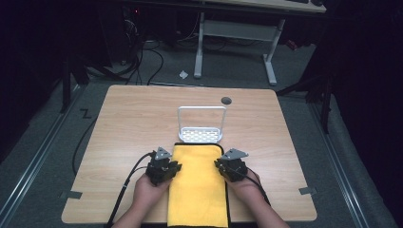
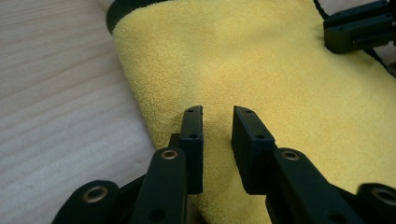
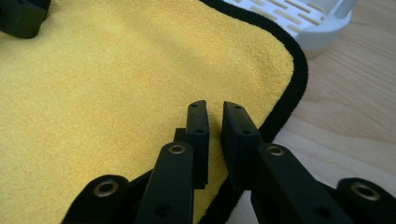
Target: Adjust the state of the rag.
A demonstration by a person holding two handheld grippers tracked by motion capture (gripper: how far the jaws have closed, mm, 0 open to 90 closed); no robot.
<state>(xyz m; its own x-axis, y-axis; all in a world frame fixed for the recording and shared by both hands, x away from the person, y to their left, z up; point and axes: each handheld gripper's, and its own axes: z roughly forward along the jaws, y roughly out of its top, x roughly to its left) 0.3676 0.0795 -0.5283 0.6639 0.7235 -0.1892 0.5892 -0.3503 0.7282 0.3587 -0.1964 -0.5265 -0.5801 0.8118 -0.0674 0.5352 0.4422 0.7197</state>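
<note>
A yellow towel (image 1: pixel 197 185) lies flat on the wooden table (image 1: pixel 133 123), its long axis running from the near edge, where it hangs over, straight away toward the far side. The left gripper (image 1: pixel 163 172) sits at the towel's left edge and the right gripper (image 1: pixel 232 168) at its right edge. Each has its jaws a narrow gap apart over the cloth, gripping nothing. Just beyond the towel's far end stands a white rack (image 1: pixel 201 128) with an upright handle, touching or almost touching the black hem. Farther off, a dark round hole (image 1: pixel 226 100) marks the tabletop.
</note>
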